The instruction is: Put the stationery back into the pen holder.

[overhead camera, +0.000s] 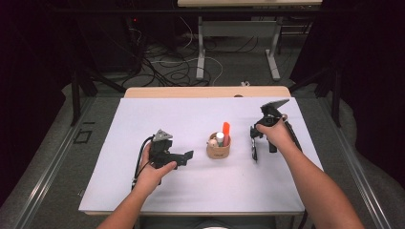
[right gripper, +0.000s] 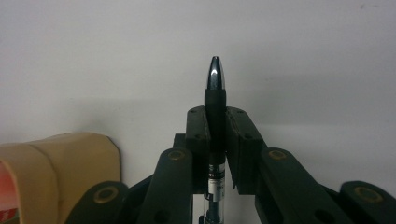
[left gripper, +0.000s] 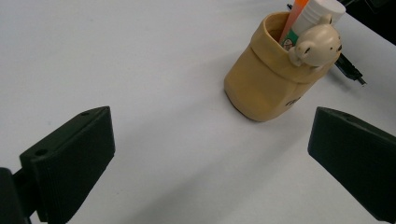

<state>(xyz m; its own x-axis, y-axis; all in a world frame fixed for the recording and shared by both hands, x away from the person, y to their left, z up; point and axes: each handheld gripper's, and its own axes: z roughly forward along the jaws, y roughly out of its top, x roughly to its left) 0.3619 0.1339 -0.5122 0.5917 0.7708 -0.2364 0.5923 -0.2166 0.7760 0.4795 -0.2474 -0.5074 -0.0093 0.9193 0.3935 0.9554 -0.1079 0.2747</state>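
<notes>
On the white table (overhead camera: 143, 191), right gripper (right gripper: 217, 126) pinches a pen (right gripper: 215, 100); left gripper (left gripper: 210, 154) gapes before the holder (left gripper: 266, 84).

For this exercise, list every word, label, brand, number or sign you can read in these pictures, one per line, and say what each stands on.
No text can be read with certainty.
Tan pen holder: a dark mark low on its side, cut off and too blurred to read.
White tube in the holder: a printed label, too small to read.
Pen clamped in the right hand-held gripper: small white print on its barrel, too blurred to read.
</notes>
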